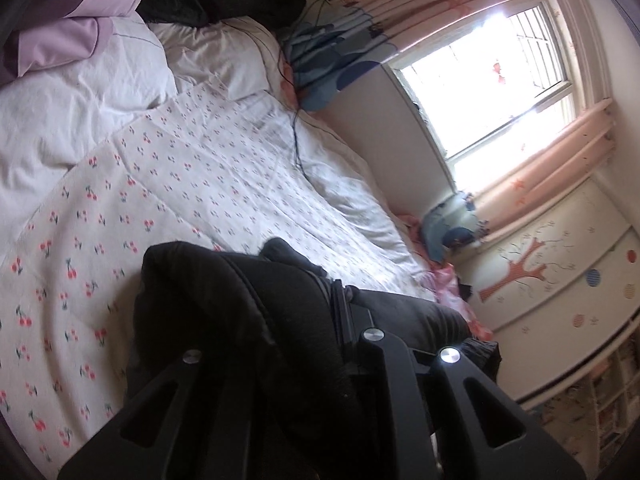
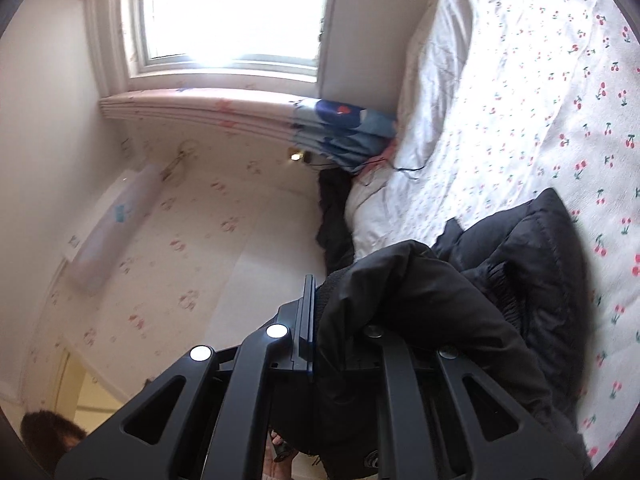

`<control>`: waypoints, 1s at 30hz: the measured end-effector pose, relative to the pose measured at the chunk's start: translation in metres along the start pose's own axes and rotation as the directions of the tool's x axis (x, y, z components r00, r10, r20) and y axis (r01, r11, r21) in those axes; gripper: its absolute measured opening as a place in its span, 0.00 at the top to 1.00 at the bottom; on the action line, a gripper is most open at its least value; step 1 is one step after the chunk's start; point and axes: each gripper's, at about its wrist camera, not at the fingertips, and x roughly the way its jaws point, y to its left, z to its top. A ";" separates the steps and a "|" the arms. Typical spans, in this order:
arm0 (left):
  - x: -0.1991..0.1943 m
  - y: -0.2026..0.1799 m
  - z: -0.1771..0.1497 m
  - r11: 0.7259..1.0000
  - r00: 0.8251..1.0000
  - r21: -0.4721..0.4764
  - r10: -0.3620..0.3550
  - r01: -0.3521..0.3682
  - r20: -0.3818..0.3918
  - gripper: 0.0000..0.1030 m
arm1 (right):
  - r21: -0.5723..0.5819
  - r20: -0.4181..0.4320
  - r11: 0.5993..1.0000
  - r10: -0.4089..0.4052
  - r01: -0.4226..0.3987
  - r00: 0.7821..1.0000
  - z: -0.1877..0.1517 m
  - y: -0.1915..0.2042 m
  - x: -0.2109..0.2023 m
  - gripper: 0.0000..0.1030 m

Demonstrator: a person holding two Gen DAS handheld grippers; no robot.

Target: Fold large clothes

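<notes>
We read no writing anywhere; both the left gripper and right gripper clamp the puffy black quilted jacket, and only the right view shows a white wall air conditioner.

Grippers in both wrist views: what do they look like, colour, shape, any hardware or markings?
Both are matte black. The left gripper and right gripper each show flat linkage bars with triangular cut-outs, pinned by round silver bolts. The right one shows a flat finger plate with a blue edge. No cables, markings or sleeves are visible.
</notes>
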 end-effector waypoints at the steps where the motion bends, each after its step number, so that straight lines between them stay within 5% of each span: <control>1: 0.007 0.000 0.002 1.000 1.000 0.006 0.016 -0.016 0.006 0.89 | 0.003 0.004 1.000 -0.012 0.012 1.000 0.002 -0.004 0.003 0.92; 14: 0.079 0.020 0.004 0.991 0.989 -0.009 0.135 -0.135 0.060 0.89 | 0.093 0.031 0.979 -0.184 0.180 0.982 0.022 -0.076 0.033 0.89; 26: 0.124 0.044 0.008 0.970 0.970 -0.031 0.241 -0.242 -0.019 0.87 | 0.112 -0.001 0.950 -0.295 0.293 0.956 0.034 -0.105 0.059 0.88; 29: 0.132 0.046 0.008 0.962 0.962 -0.034 0.271 -0.272 -0.040 0.87 | 0.135 -0.012 0.941 -0.311 0.310 0.950 0.037 -0.102 0.064 0.82; 30: 0.133 0.047 0.008 0.962 0.962 -0.043 0.269 -0.271 -0.044 0.87 | 0.137 -0.016 0.943 -0.303 0.303 0.953 0.038 -0.098 0.066 0.72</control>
